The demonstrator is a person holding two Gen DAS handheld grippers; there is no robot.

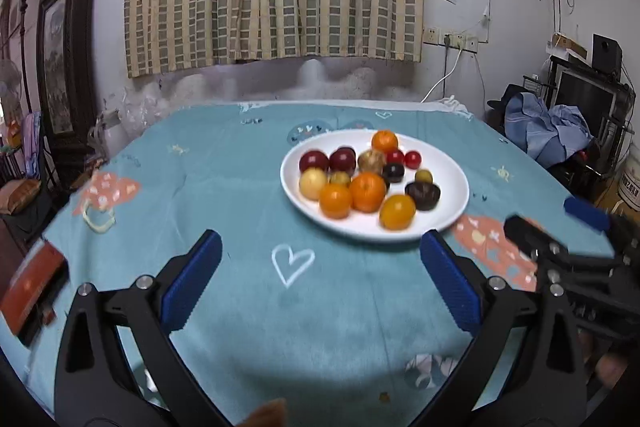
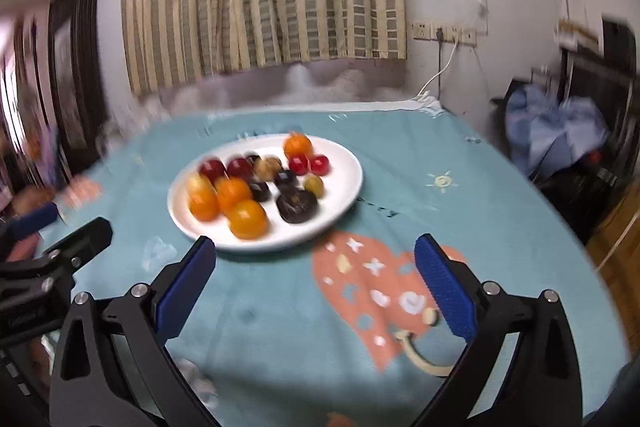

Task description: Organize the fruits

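My left gripper (image 1: 320, 255) and right gripper (image 2: 314, 259) gape wide, empty; the fruit plate (image 1: 452, 171) lies ahead, nearer my right.

Table under teal patterned cloth (image 1: 224, 163), white plate (image 1: 452, 211) of fruit resting on it

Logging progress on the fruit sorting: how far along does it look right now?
It looks barely started, if at all. Done: nothing I can point to; all the fruit sits mixed on the white plate. In hand: nothing; the left gripper and right gripper are open and empty, short of the plate. Left: sorting the whole pile.
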